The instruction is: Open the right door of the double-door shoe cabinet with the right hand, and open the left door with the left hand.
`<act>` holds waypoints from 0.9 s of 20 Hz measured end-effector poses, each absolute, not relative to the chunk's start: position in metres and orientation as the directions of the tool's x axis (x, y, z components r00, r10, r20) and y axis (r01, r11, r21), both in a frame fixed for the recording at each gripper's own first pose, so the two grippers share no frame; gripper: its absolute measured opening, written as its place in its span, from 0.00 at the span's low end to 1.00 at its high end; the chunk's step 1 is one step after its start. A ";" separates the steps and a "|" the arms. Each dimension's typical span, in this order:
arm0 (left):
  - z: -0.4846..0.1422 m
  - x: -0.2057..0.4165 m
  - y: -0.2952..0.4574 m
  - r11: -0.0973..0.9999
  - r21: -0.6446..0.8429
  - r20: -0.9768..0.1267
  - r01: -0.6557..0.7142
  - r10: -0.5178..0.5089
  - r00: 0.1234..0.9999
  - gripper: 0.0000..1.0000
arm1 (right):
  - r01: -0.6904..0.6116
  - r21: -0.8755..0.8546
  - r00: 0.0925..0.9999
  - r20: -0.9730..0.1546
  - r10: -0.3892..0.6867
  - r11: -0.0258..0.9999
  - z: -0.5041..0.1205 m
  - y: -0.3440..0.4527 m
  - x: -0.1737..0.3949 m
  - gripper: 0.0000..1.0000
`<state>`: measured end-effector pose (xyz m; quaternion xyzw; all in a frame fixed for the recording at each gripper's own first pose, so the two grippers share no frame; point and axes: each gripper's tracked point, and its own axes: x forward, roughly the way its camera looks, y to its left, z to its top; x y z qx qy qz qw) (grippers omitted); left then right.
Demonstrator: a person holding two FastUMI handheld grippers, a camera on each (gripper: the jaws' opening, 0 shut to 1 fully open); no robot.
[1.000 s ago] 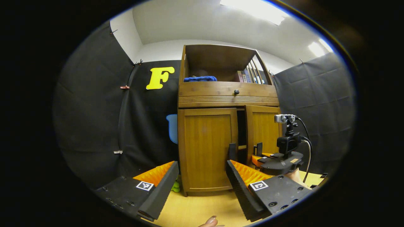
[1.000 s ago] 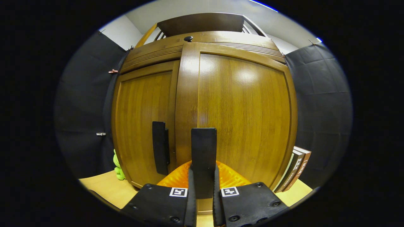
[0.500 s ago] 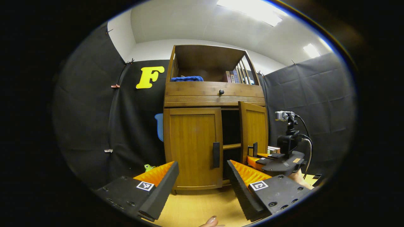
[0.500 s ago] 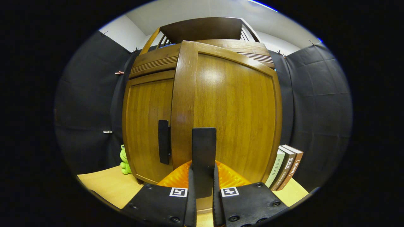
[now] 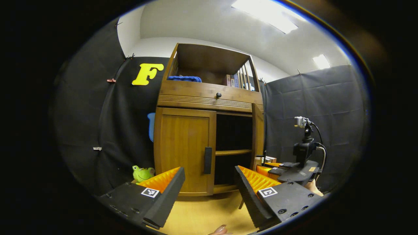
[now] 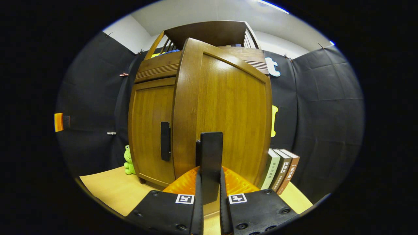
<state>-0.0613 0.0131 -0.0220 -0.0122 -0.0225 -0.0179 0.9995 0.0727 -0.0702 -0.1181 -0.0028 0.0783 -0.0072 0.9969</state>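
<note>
Shoe cabinet (image 5: 209, 98), wooden, two-doored, stood on a pale wooden floor (image 5: 205, 215) against the black cloth wall, with an open shelf on top and a drawer band with a small dark knob (image 5: 218, 95) beneath it. Right door (image 6: 225, 117) stood swung wide out from the cabinet, showing a dark interior with one shelf board (image 5: 233, 152) in the left gripper view. Left door (image 5: 183, 147) sat shut, its dark upright handle (image 5: 207, 160) untouched. Right gripper (image 6: 209, 182) had both fingers pressed closed on the right door's dark handle (image 6: 211, 153), seen close in the right gripper view; the same gripper (image 5: 277, 164) appeared beside the open door in the left gripper view. Left gripper (image 5: 209, 182) hung well short of the cabinet, its fingers spread wide and holding nothing. Three books (image 6: 281, 169) stood upright on the floor just right of the cabinet. Blue cloth (image 5: 184, 78) lay on the top shelf beside a row of books (image 5: 232, 80). Green frog toy (image 5: 142, 173) sat on the floor at the cabinet's left
</note>
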 end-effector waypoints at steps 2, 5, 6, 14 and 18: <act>-0.025 -0.057 0.005 0.998 -0.026 0.041 0.058 -0.057 0.998 0.95 | 0.028 -0.013 0.987 -0.157 -0.029 1.000 -0.116 -0.080 0.064 0.19; -0.031 -0.049 -0.008 0.996 -0.021 0.027 0.090 -0.090 0.996 0.95 | 0.050 -0.017 0.986 -0.158 -0.052 0.999 -0.113 -0.094 0.051 0.23; -0.033 -0.047 -0.013 0.995 -0.020 0.022 0.100 -0.099 0.995 0.95 | 0.059 -0.017 0.985 -0.159 -0.061 0.998 -0.113 -0.099 0.047 0.23; -0.042 -0.032 -0.033 0.990 -0.048 0.001 0.130 -0.130 0.992 0.94 | 0.128 -0.069 0.979 -0.147 -0.137 0.989 -0.107 -0.134 0.026 0.22; -0.040 -0.025 -0.046 0.985 -0.063 0.008 0.158 -0.158 0.987 0.95 | 0.206 -0.152 0.967 -0.122 -0.225 0.967 -0.103 -0.164 0.015 0.22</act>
